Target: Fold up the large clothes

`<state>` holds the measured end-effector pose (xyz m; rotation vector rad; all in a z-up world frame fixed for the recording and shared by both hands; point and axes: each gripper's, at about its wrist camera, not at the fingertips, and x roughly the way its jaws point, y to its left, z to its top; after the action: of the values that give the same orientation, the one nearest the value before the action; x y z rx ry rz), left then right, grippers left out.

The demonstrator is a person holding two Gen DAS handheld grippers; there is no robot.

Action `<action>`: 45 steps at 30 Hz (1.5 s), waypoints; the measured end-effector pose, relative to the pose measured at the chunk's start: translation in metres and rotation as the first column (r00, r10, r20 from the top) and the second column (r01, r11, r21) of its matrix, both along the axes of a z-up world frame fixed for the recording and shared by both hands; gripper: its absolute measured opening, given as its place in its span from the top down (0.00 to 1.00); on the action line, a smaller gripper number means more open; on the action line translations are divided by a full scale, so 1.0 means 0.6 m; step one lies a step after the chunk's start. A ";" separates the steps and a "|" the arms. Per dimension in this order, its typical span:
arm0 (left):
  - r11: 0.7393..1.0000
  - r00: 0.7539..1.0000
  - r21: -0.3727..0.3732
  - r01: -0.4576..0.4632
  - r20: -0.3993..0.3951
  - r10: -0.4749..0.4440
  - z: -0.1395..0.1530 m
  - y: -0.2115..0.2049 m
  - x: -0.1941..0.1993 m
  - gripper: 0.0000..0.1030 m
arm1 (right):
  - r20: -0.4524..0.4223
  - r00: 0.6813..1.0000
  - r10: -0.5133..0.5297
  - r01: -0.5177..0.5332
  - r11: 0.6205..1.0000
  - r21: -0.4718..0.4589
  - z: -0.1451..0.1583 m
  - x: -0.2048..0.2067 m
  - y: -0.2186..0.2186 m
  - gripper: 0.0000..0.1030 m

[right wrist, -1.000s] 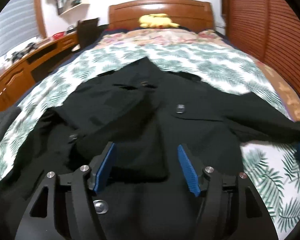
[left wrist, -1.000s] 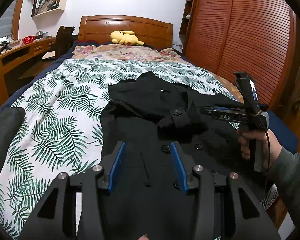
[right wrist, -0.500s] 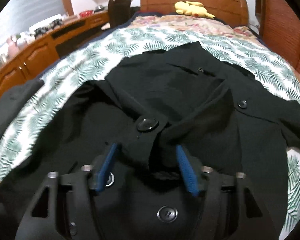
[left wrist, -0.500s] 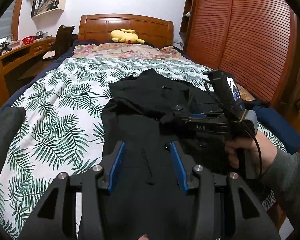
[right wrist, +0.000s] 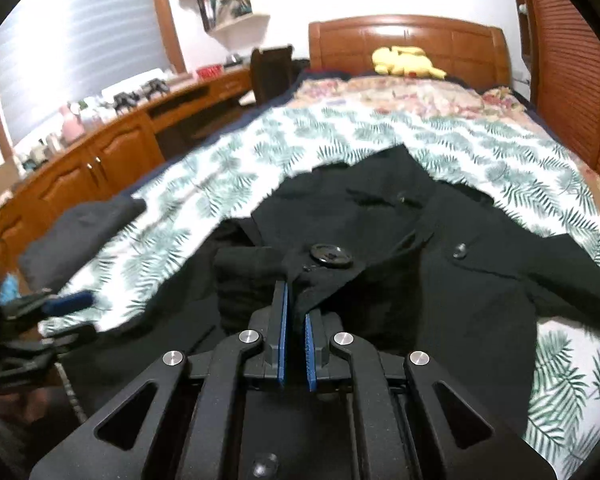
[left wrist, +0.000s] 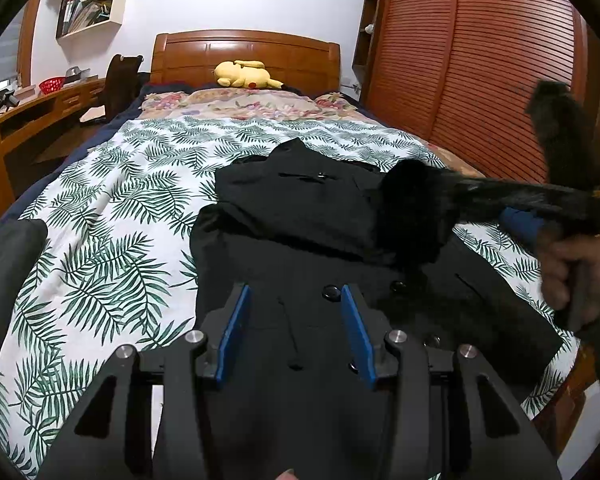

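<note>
So the big black coat (left wrist: 300,240) is spread over the palm-leaf bedspread (left wrist: 112,216), lying toward the foot end of the bed and closer to the wardrobe-side edge, collar pointing at the headboard (left wrist: 244,50). What's new: a second ago the right gripper (right wrist: 296,320) was hovering wide open over the front of the coat, and its jaws have just been closing. Now they're pinched tight on a flap of cloth right by one big button (right wrist: 331,255), which looks like the cuff end of a sleeve. It's already been lifted, too. From the other side, that gripper is a blur up near the wardrobe-side edge, with dark cloth bunched off the coat's front.

The left gripper (left wrist: 296,332) hasn't budged. Its jaws stand partly apart above the lower front of the coat, with nothing between them.

My read: the sleeve fold just got started, and the next bit is carrying that cuff across the body. The yellow plush (left wrist: 246,74) up by the headboard is well out of the way.
</note>
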<state>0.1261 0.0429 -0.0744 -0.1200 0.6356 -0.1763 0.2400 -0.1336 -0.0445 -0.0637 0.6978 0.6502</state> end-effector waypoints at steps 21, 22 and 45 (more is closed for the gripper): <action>1.000 1.000 0.013 0.015 -0.003 -0.015 -0.002 -0.012 0.003 0.55 | -0.060 0.987 -0.148 0.143 0.986 -0.080 -0.072 -0.097 -0.160 0.95; 1.000 1.000 0.015 0.018 -0.003 -0.018 -0.003 -0.014 0.003 0.55 | -0.063 0.986 -0.154 0.149 0.986 -0.078 -0.075 -0.097 -0.170 0.95; 0.995 0.996 0.052 0.082 0.029 -0.083 -0.002 -0.070 -0.002 0.55 | 0.120 0.938 -0.326 0.341 0.932 -0.125 -0.031 -0.136 -0.241 0.52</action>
<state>0.1247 0.0011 -0.0753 -0.0423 0.6140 -0.2413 0.1584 -0.2783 -0.0634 -0.1065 0.6409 0.2668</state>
